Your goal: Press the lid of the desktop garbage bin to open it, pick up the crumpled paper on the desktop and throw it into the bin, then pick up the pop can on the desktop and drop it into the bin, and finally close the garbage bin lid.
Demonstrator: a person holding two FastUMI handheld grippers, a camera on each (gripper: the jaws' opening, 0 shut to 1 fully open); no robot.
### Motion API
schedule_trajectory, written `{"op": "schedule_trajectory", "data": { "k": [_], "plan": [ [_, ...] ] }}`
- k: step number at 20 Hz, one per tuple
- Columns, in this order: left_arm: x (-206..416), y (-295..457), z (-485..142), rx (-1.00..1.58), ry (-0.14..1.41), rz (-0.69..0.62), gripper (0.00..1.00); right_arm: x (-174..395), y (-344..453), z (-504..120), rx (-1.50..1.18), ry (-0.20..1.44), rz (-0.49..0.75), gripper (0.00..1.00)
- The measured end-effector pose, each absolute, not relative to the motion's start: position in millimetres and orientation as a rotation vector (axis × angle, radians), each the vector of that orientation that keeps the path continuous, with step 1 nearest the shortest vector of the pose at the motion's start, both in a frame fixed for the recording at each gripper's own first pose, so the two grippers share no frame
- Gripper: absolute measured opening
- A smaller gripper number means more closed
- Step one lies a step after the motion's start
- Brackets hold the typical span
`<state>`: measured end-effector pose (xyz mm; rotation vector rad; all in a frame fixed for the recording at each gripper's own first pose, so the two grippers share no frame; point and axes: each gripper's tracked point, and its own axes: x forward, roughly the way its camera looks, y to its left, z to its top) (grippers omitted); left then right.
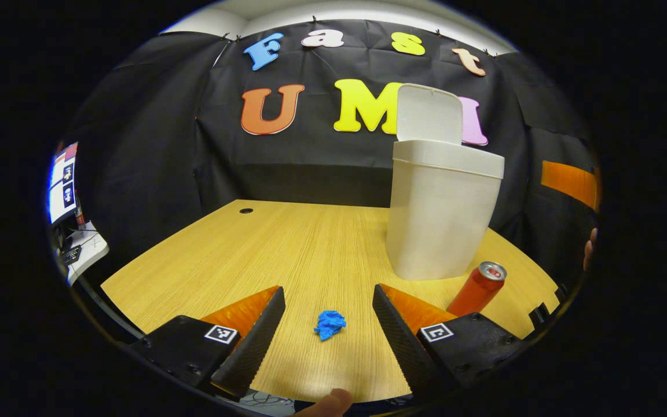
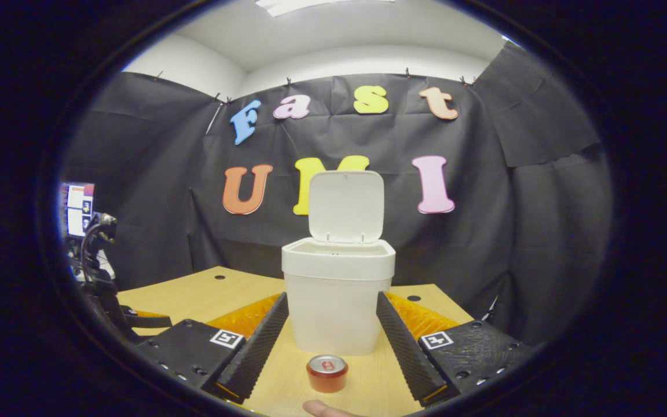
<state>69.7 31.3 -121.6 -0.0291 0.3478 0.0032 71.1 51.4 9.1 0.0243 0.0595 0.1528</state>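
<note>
The white garbage bin (image 1: 440, 220) stands on the wooden desk with its lid (image 1: 429, 113) swung up. In the left gripper view a blue crumpled paper (image 1: 329, 324) lies on the desk between the fingers of my left gripper (image 1: 329, 301), which is open and hovers over it. A red pop can (image 1: 478, 288) stands upright just right of the bin's base. In the right gripper view the bin (image 2: 338, 295) with its raised lid (image 2: 346, 205) stands straight ahead, and the pop can (image 2: 327, 372) sits in front of it between the fingers of my open right gripper (image 2: 330, 307).
The wooden desk (image 1: 241, 255) has a cable hole (image 1: 246, 211) at its far left. A monitor and other equipment (image 1: 66, 191) stand off the desk's left side. A fingertip (image 1: 327, 402) shows at the bottom edge.
</note>
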Motion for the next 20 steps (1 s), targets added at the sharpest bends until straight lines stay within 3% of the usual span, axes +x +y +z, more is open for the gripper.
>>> {"op": "schedule_trajectory", "data": {
  "k": [5, 9, 13, 19, 20],
  "plan": [
    [81.9, 17.4, -173.7, -0.032, 0.497, -0.044, 0.99, 56.9, 28.4, -20.7, 0.018, 0.070, 0.128, 0.97],
    [84.1, 15.1, -200.6, -0.090, 0.582, -0.064, 0.97, 34.8, 34.7, -49.4, 0.057, 0.147, 0.188, 0.94],
    [95.1, 29.8, -207.0, -0.009, 0.558, -0.013, 0.95, 33.8, 40.5, -58.3, 0.029, 0.150, 0.184, 0.94],
    [95.8, 24.6, -229.9, -0.001, 0.611, -0.043, 0.80, 28.2, 62.7, -91.2, -0.013, 0.244, 0.214, 0.94],
    [97.2, 26.2, -229.9, 0.005, 0.606, -0.046, 0.71, 28.2, 64.7, -92.1, -0.019, 0.243, 0.215, 0.95]
  ]
}}
